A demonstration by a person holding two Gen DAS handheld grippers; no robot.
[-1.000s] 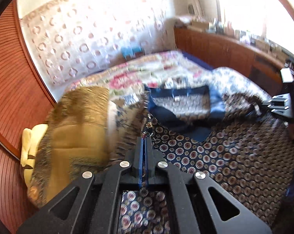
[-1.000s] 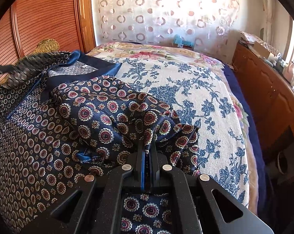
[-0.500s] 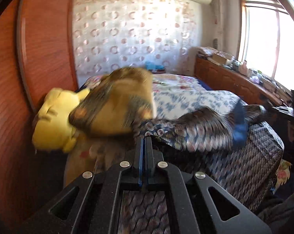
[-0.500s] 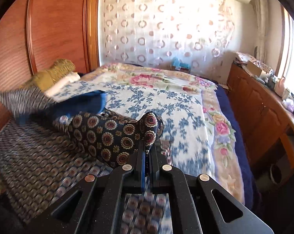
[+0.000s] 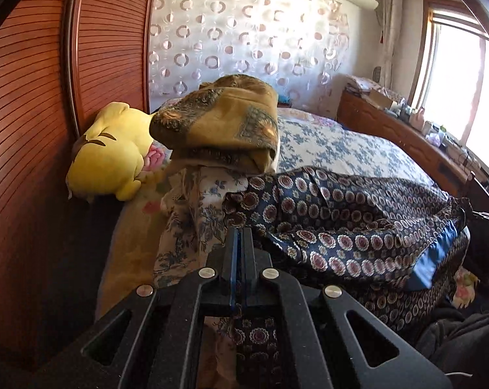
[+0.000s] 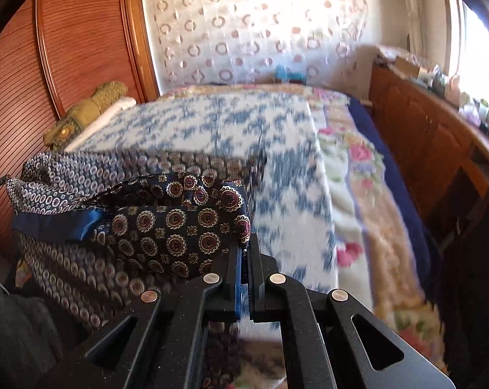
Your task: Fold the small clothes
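A dark navy garment with round medallion print and a blue satin band hangs stretched between my two grippers at the near edge of the bed. My left gripper is shut on its left edge, and cloth shows below the fingers. My right gripper is shut on its right edge; the garment drapes to the left of it, folded over on itself, with the blue band at the far left.
A bed with a blue-floral cover lies ahead. A folded golden-brown cloth and a yellow plush toy sit by the wooden wardrobe. A wooden sideboard runs along the right under the window.
Both grippers have lifted and pulled back toward the near edge of the bed with the garment, and the views have tilted from looking down on it to level.
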